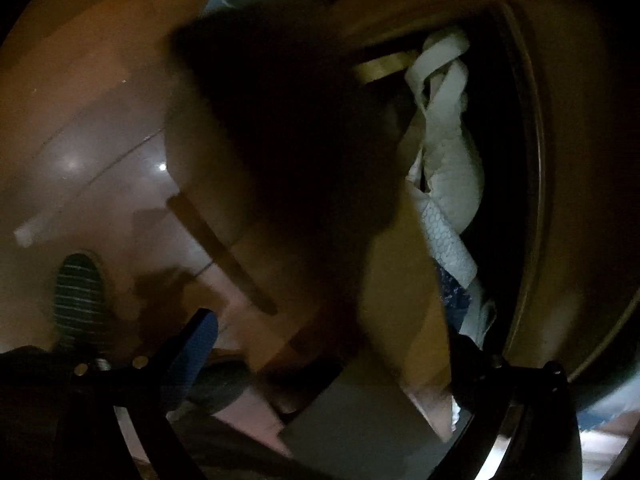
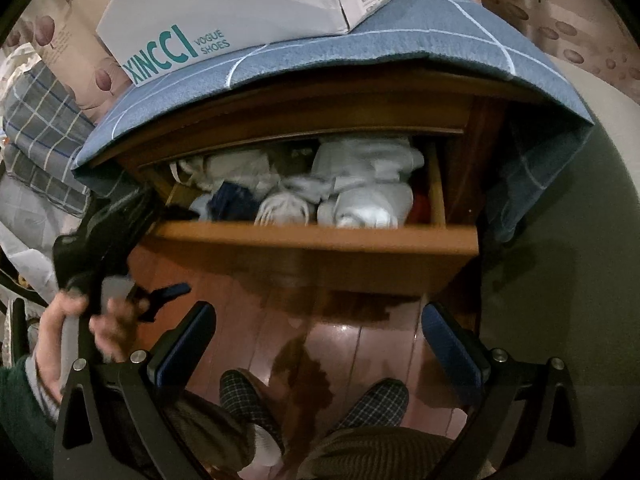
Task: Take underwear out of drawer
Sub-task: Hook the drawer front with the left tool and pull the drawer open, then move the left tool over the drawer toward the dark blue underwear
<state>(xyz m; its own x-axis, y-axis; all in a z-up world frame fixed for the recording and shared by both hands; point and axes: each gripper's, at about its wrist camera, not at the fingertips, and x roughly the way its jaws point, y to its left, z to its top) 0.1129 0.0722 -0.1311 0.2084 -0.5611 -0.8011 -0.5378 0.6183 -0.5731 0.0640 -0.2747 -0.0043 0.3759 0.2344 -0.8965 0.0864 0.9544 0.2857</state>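
Note:
The wooden drawer [image 2: 316,236] of a nightstand stands pulled open, filled with rolled white and pale underwear [image 2: 360,196] and a dark blue piece [image 2: 234,202]. My right gripper [image 2: 316,344] is open and empty, held in front of and below the drawer. My left gripper [image 2: 120,220] reaches the drawer's left front corner. In the dark, blurred left wrist view the left gripper [image 1: 332,344] is open, its jaws astride the drawer's wooden front [image 1: 404,300], with white underwear [image 1: 448,176] inside.
A white shoe box [image 2: 224,8] sits on a blue checked cloth [image 2: 400,44] covering the nightstand top. Bedding [image 2: 40,136] lies left. My slippered feet [image 2: 312,400] stand on the glossy wooden floor [image 2: 340,344]. A pale wall [image 2: 560,280] is on the right.

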